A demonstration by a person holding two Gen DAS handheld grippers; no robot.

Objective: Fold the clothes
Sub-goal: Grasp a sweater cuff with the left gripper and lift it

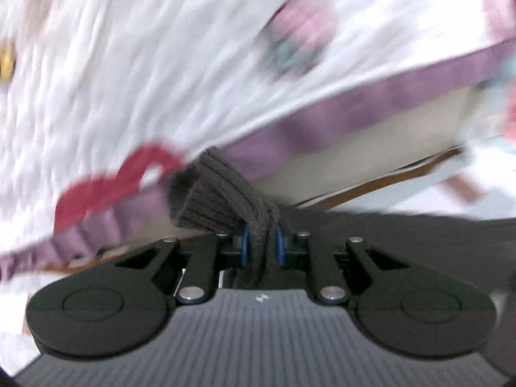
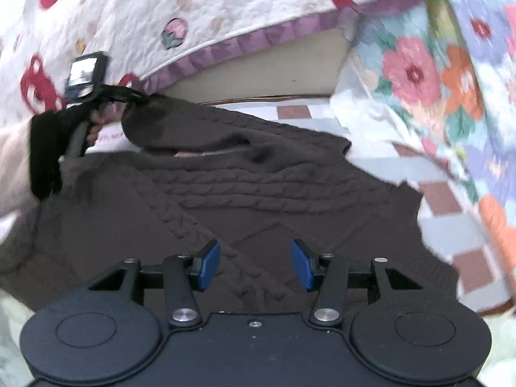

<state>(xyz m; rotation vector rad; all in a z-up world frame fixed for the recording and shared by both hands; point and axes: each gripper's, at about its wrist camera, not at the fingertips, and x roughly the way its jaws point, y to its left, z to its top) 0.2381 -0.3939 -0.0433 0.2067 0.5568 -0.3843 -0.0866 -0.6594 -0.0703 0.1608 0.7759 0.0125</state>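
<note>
Reference landmark: the dark brown cable-knit sweater [image 2: 245, 193], which lies spread across the middle of the right wrist view.

Left of the sweater: a person's hand [image 2: 96, 122], in a pale sleeve with a dark cuff, grips the handle of the left gripper [image 2: 135, 96]. That gripper sits at the sweater's upper left corner, with a bunch of the knit gathered at its tip. In the left wrist view, the left gripper [image 1: 262, 245] has its blue pads [image 1: 281, 245] pressed together on a ribbed edge of the sweater [image 1: 213, 200]; the fabric passes between the fingers and bunches ahead of them. The view is blurred, but the clamp on the knit is plain.

Above the sweater: a white quilted bedspread [image 2: 135, 16] with red bear shapes, a strawberry motif and a purple ruffled border [image 2: 225, 51] hangs over a bed edge. A beige panel [image 2: 258, 77] shows under the border.

On the sweater: the right gripper [image 2: 256, 266] is over its lower centre, blue pads [image 2: 209, 264] set well apart with nothing between them. Whether the pads touch the knit cannot be told.

Right of the sweater: a floor of white and reddish-brown checked tiles [image 2: 441, 200] shows past its edge, and beyond that hangs a floral cloth [image 2: 419, 71] in pink, orange and blue.
</note>
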